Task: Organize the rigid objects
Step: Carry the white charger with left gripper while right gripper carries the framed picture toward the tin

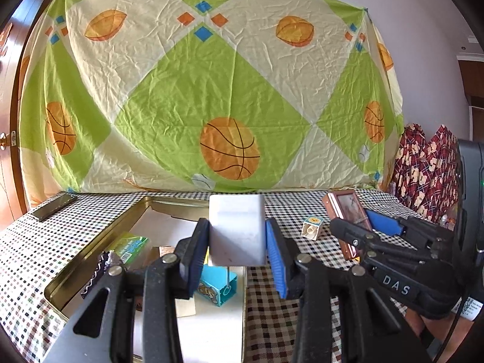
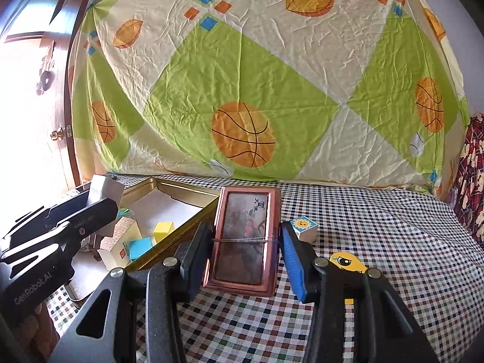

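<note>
My left gripper is shut on a white box and holds it above the gold tin tray. The tray holds a blue block, a green packet and a cream box. My right gripper is shut on a copper-framed picture box, upright just right of the tray. The right gripper also shows in the left wrist view, the left gripper in the right wrist view. A small sun-printed cube lies on the checked cloth.
A yellow toy with an eye lies near the right fingers. A dark phone-like slab lies at the far left. A basketball-print sheet hangs behind the table. Red patterned fabric sits at the right.
</note>
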{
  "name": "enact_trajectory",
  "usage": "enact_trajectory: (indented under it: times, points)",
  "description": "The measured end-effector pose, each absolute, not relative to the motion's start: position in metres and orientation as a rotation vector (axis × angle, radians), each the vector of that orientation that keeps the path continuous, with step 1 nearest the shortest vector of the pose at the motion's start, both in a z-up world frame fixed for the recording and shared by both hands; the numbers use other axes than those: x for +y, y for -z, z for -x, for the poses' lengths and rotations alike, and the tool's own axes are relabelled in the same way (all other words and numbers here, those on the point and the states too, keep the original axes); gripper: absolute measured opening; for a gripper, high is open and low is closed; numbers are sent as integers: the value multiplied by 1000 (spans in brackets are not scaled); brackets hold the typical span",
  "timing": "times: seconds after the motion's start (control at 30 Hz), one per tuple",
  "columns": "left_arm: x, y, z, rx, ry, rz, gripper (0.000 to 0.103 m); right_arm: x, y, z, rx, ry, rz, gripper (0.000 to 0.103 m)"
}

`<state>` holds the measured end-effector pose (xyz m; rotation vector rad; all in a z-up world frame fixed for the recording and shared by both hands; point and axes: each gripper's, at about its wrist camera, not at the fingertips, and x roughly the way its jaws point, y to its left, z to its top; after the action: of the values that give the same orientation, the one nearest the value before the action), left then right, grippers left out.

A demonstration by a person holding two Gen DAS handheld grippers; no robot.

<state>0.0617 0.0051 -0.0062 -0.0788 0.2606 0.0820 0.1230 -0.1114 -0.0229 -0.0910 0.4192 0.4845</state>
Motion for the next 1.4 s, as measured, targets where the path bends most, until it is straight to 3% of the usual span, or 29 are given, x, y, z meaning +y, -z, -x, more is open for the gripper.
enact_trajectory:
  times: [1.4]
  points:
    - [69, 9, -46, 267, -160, 176, 37, -40, 27, -105, 415, -581, 178, 49]
